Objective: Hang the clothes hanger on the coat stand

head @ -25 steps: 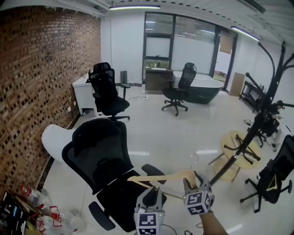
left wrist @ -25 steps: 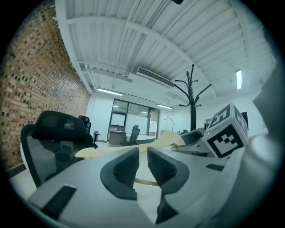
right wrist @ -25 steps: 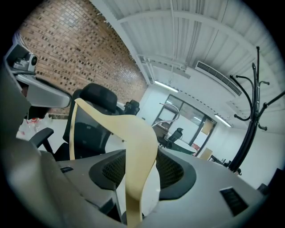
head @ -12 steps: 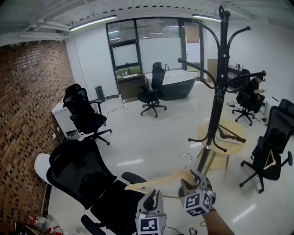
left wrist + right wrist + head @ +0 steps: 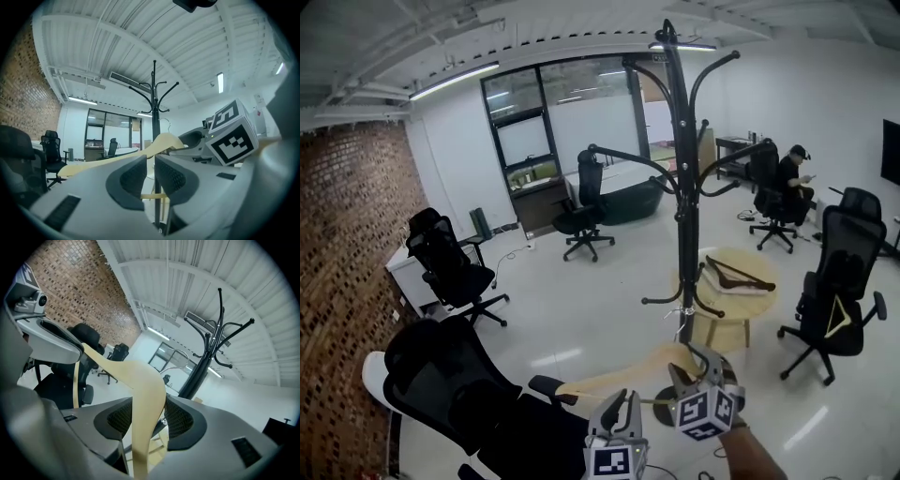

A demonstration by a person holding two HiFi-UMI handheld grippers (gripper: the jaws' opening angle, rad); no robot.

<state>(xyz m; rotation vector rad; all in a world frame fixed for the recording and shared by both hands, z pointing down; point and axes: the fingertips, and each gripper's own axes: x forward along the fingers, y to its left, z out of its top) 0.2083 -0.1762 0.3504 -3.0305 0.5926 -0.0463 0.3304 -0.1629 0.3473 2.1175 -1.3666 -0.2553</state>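
Currently right gripper [image 5: 692,366] clamped on the clothes hanger [image 5: 623,375] at its neck; left gripper [image 5: 617,403] jaws nearly together, nothing seen pinched; hanger low, at 6 o'clock of the coat stand [image 5: 682,216], well under its side arms [image 5: 623,153]. Likely trouble, to my eye: held at one point, the long wooden body may swing on the lift and knock an arm, or the wire hook [image 5: 178,358] may graze past its peg and the hanger drop.
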